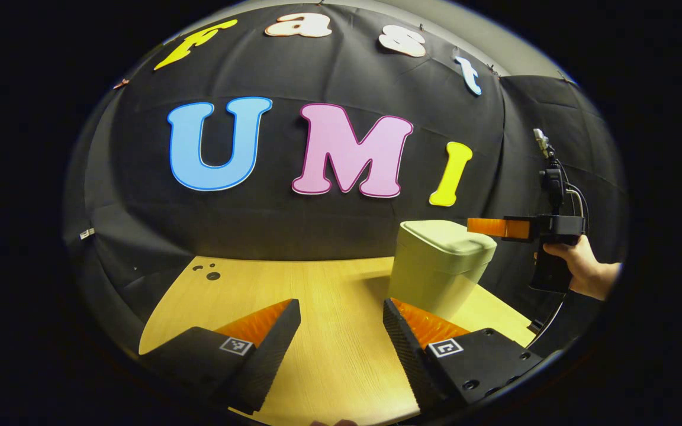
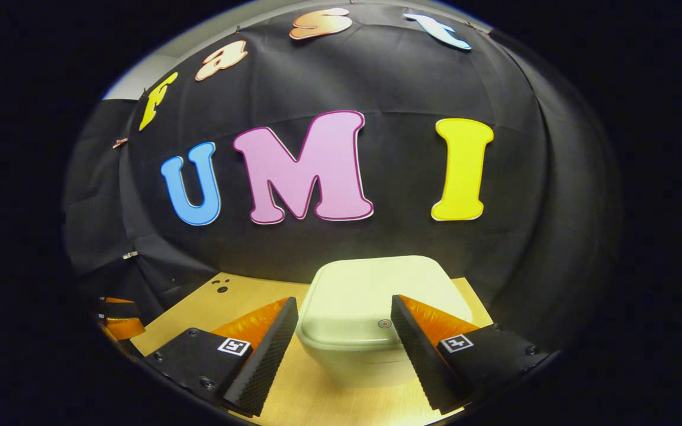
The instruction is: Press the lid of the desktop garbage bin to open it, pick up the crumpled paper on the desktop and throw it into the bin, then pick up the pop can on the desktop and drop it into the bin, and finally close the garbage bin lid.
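Here the garbage bin (image 2: pixel 376 313) stood at the lower centre of the right gripper view, lid (image 2: pixel 370 296) closed. The right gripper (image 2: pixel 344 337) hung above it with its 2 fingers spread, probably to press the lid. The left gripper (image 1: pixel 341 331), at the frame bottom of its own view, was also spread and held nothing, over the bare desk (image 1: pixel 329 284).

Smooth matt plastic bin (image 2: pixel 376 307) on a wood-grain table (image 1: pixel 329 290) (light sheen); ribbed gripper pads (image 1: pixel 418 343).

- The booth is dim, but light from above makes the wooden surface (image 1: pixel 329 284) bright.
- Edges bend round.
- The bin lid (image 2: pixel 370 296) glows pale between the fingers.
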Demonstrator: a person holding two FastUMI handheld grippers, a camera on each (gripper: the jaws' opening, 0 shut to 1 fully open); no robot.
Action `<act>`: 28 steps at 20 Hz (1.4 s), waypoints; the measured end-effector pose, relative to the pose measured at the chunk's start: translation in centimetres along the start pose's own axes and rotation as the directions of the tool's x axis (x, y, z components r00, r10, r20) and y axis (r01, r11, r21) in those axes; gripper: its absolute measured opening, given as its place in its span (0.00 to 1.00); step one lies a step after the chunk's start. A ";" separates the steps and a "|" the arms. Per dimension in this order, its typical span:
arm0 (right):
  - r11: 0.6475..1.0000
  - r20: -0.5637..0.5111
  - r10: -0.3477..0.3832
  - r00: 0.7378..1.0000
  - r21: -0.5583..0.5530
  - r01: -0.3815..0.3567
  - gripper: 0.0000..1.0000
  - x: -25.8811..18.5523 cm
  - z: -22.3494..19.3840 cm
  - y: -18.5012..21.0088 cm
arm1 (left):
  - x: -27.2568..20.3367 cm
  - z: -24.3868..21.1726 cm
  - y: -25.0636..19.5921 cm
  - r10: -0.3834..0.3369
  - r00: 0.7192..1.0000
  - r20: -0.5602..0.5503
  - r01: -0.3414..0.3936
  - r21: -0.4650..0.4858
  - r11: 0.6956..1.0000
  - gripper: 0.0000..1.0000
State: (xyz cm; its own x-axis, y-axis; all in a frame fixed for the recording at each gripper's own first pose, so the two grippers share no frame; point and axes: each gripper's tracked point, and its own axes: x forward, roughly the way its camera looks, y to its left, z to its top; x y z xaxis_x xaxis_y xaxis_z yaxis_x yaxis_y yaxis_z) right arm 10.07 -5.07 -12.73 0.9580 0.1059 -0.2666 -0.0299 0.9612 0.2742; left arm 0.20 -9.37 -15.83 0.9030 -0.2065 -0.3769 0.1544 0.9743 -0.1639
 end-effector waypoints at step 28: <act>0.996 -0.091 0.091 0.992 0.014 -0.090 1.00 -6.8 -6.9 7.2 | 1.7 1.1 -0.6 -0.030 0.999 0.019 0.029 0.038 0.999 0.92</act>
State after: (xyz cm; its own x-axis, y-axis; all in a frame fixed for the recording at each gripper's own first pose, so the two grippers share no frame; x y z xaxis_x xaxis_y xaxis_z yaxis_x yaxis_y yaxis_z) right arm 1.36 2.90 -15.35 0.9212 0.2155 -0.3238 -0.1119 0.9441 0.3100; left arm 2.13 -10.18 -15.35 0.9054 -0.2335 -0.3545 0.1957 0.9707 -0.1395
